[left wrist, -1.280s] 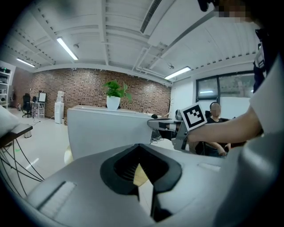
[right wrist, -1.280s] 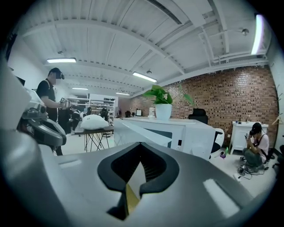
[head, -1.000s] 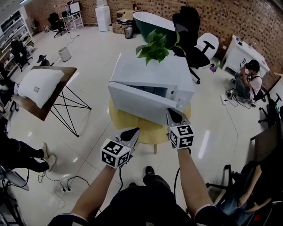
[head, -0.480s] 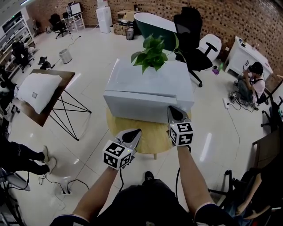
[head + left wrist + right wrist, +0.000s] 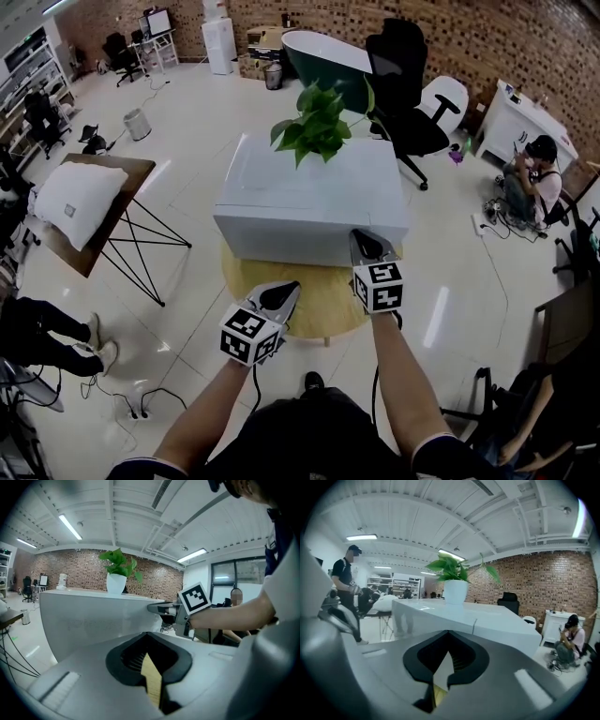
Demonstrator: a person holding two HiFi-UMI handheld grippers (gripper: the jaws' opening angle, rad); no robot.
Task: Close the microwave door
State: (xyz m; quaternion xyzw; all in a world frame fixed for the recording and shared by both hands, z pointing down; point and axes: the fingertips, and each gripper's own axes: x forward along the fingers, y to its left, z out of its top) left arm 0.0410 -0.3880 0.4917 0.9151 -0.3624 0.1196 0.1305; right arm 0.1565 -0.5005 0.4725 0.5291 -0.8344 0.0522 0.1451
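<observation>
The white microwave (image 5: 309, 192) stands on a round wooden table (image 5: 323, 300), and its door (image 5: 281, 239) lies flat against the front, closed. A potted green plant (image 5: 314, 117) sits on top of it. My right gripper (image 5: 361, 236) is shut and empty, its tip at the front's lower right corner. My left gripper (image 5: 285, 290) is shut too, hanging over the table's near edge, short of the microwave. In the left gripper view the microwave (image 5: 93, 620) fills the middle, with the right gripper (image 5: 161, 606) at its right end. The right gripper view shows the microwave's (image 5: 487, 625) top close ahead.
A side table with a white pillow (image 5: 80, 192) stands to the left. A black office chair (image 5: 403, 66) is behind the microwave. A person sits on the floor (image 5: 530, 178) at the right, another person's legs (image 5: 47, 328) show at the left. Cables (image 5: 141, 394) lie on the floor.
The microwave door, open a second ago, has swung shut. My right gripper followed it inward and stays at the front's right end. The left gripper barely moved.
</observation>
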